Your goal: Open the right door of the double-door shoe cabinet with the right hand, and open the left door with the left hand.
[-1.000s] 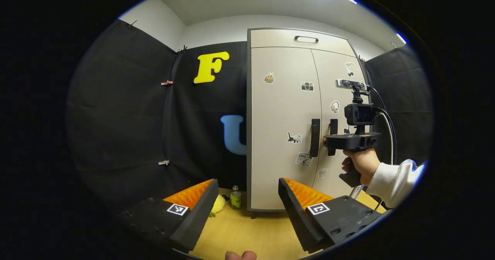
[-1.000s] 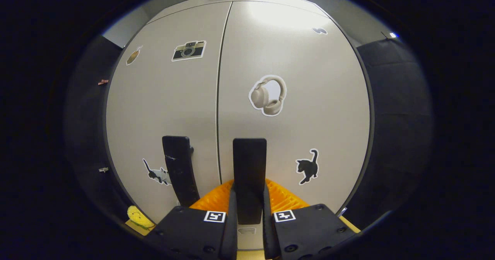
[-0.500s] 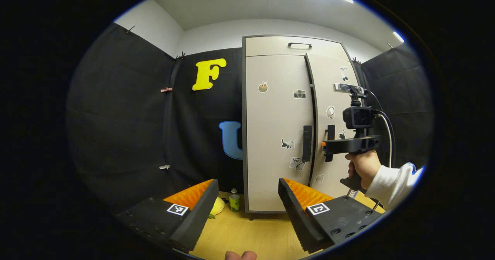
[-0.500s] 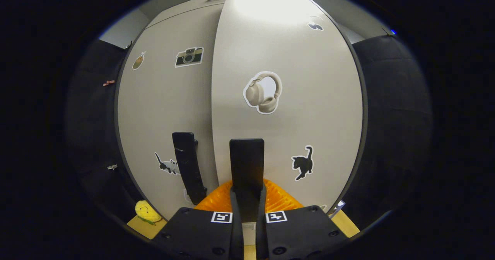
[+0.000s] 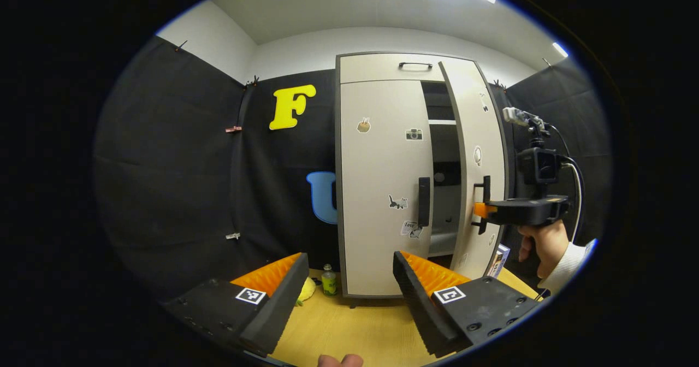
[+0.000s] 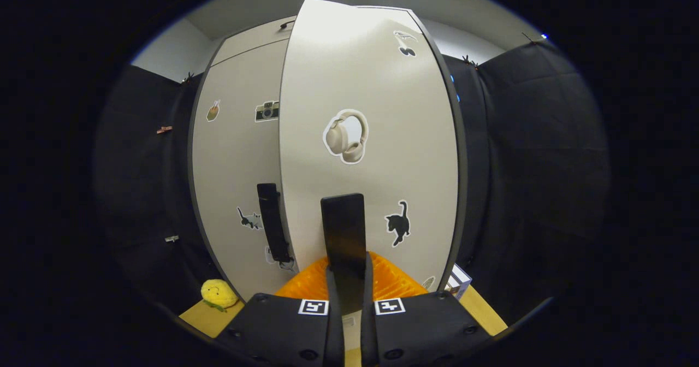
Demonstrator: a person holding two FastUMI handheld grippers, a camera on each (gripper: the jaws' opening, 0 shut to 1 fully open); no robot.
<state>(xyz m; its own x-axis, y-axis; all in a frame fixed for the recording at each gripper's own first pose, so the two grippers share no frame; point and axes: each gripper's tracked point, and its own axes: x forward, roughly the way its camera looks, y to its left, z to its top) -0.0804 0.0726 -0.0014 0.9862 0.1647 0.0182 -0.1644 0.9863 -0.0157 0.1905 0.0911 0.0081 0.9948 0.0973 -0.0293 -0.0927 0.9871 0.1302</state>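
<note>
- Left tool (image 5: 349,296): fingers spread wide, holding nothing, well back from the cabinet (image 5: 377,72).
- Left door (image 5: 379,192): closed, handle (image 5: 424,201) untouched.
- Right door (image 6: 371,154): swung partly open.
- Right tool (image 6: 349,296): fingers pinching the right handle (image 6: 343,230).

We see the pale shoe cabinet (image 5: 382,69) upright; its right door (image 5: 480,137) stands partly swung out, left door (image 5: 377,192) flush closed, black handles (image 5: 424,201) vertical.
</note>
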